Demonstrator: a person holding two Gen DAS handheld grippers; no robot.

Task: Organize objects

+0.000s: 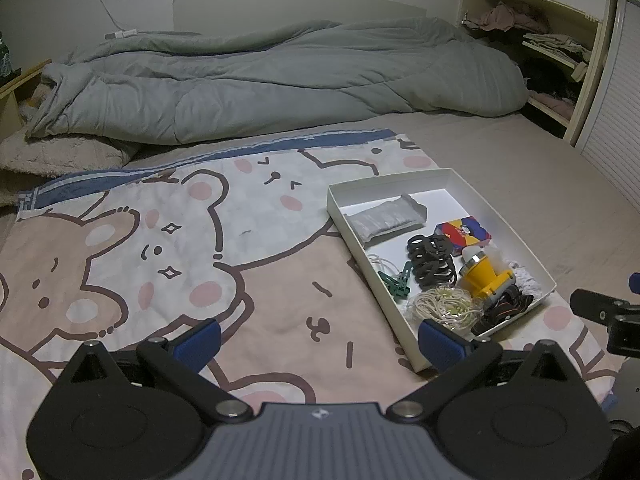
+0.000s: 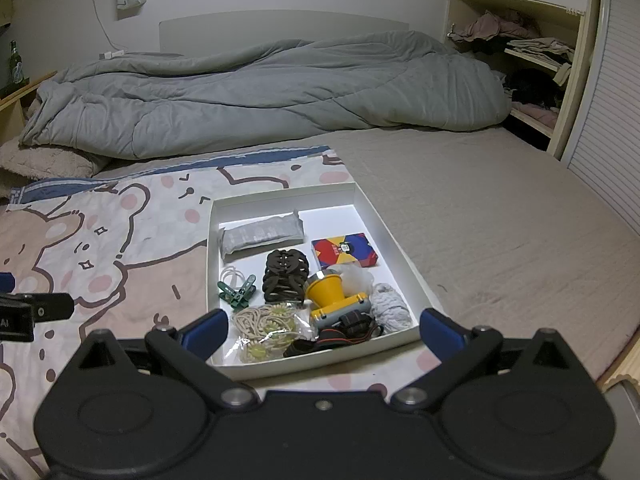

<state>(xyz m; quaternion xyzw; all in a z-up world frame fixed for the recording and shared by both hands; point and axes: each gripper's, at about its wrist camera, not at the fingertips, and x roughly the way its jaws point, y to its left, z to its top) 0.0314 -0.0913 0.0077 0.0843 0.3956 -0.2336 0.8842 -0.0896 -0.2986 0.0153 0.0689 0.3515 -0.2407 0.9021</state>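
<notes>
While both tongs hang over the bed, we see each one spread wide with nothing between its fingers. The left tongs [image 1: 320, 340] hover above the cartoon bear blanket [image 1: 160, 248], and the white tray [image 1: 352, 240] lies just ahead of their right finger, off to the right. The right tongs [image 2: 324, 330] sit directly in front of that tray [image 2: 400, 256], whose near edge falls between their blue pads [image 2: 206, 330].

Inside the tray, nearest the right tongs, we find a bundle of cream cord [image 2: 266, 326] and a black strap [image 2: 340, 334]. Just beyond stand a yellow lamp [image 2: 334, 294], a dark hair claw [image 2: 285, 280] and green clothes pegs [image 2: 238, 294]. A pale rope coil [image 2: 390, 306] lies on the right. Farther off rest a grey packet [image 2: 262, 234] and a colourful small box [image 2: 344, 254]. A grey quilt [image 2: 260, 96] is heaped well beyond the tray.
</notes>
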